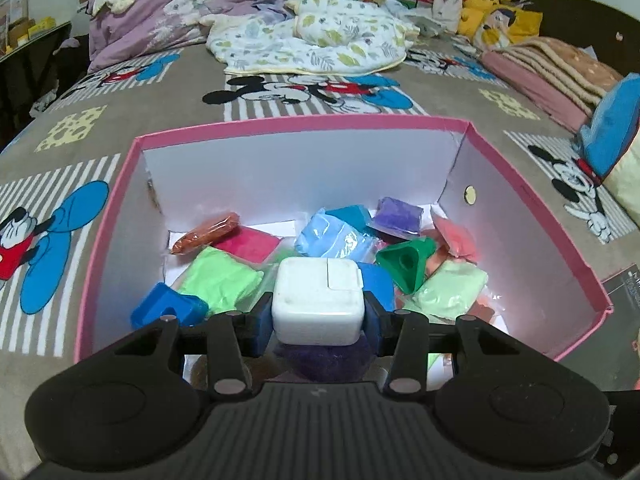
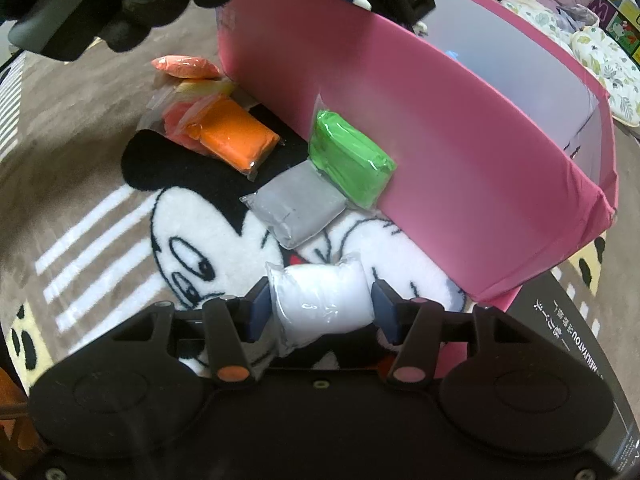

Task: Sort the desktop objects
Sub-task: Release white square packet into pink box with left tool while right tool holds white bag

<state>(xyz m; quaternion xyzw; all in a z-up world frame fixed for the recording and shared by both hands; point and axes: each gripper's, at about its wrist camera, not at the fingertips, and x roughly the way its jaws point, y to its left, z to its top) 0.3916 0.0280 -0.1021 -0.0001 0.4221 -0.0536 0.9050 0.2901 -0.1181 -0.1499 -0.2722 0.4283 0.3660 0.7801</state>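
My left gripper [image 1: 318,307] is shut on a white square power adapter [image 1: 318,300], held over the open pink box [image 1: 304,124]. Several coloured clay packs lie in the box, among them a light green pack [image 1: 220,280], a light blue pack [image 1: 332,236] and a purple pack [image 1: 400,214]. My right gripper [image 2: 320,306] is shut on a white clay pack [image 2: 320,300], low over the blanket just outside the pink box [image 2: 460,184]. A grey pack [image 2: 296,208], a green pack [image 2: 352,160] and an orange pack [image 2: 236,136] lie beside the box wall.
Green [image 1: 406,262] and blue [image 1: 168,310] plastic moulds sit in the box. A cartoon-mouse blanket [image 1: 160,112] covers the bed. Pillows and bedding [image 1: 312,40] are piled at the far end. A black carton [image 2: 576,340] lies at the right. A gloved hand [image 2: 120,4] is at the top left.
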